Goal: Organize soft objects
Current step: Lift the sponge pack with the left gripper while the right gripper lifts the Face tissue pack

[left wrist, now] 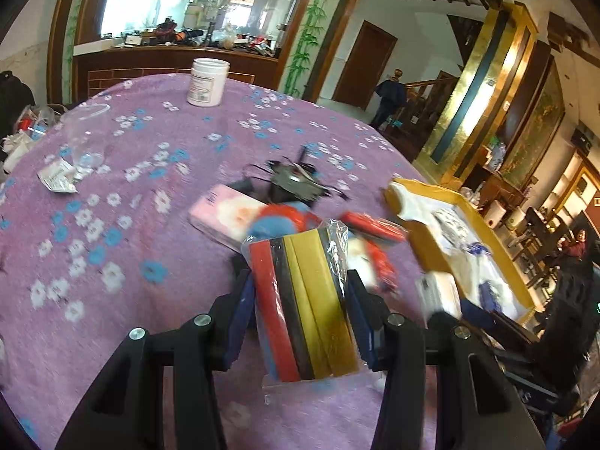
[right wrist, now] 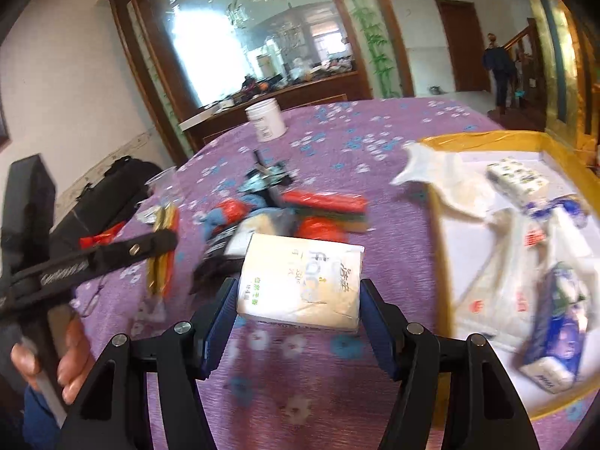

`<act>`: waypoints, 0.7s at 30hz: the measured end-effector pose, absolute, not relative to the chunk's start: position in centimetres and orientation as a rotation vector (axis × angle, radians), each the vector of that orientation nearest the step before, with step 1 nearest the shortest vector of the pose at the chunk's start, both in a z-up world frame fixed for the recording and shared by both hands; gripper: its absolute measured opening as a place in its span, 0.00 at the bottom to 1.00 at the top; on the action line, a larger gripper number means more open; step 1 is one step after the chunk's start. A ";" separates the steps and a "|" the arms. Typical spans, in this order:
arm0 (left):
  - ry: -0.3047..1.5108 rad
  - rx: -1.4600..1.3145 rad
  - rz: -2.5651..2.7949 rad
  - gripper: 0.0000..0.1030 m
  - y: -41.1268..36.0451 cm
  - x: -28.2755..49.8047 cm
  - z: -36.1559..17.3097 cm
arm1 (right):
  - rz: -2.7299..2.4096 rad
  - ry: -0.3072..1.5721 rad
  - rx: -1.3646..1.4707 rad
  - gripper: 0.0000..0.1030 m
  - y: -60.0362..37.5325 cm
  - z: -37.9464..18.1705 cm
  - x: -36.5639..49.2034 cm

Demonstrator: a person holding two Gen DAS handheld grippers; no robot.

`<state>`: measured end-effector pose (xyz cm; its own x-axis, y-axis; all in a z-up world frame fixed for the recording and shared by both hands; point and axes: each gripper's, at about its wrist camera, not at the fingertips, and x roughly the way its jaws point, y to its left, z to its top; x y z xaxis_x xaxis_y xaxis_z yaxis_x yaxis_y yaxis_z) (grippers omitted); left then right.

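Left gripper [left wrist: 300,296] is seen clamped on a plastic-wrapped sponge pack [left wrist: 305,311], held above the purple tablecloth [left wrist: 123,232]; a yellow tray [left wrist: 487,225] is located at 3 o'clock. Right gripper [right wrist: 299,292] is seen clamped on a white tissue pack [right wrist: 302,281], with the yellow tray at 3 o'clock and the left gripper at 9 o'clock.

The tissue pack [right wrist: 302,281] reads "face", upside down.
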<state>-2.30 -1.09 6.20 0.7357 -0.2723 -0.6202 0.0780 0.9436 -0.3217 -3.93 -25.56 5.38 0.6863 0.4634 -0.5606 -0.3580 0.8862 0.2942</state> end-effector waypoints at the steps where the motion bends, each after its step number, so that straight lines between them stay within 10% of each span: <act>1: 0.722 -0.292 -0.207 0.46 -1.6 -2.5 6.0 | 0.456 0.668 0.170 0.66 -25.9 5.4 -3.9; 21: 0.689 -0.159 -0.211 0.46 -5.0 -3.6 5.4 | 0.468 0.682 0.198 0.66 -26.6 5.1 -3.5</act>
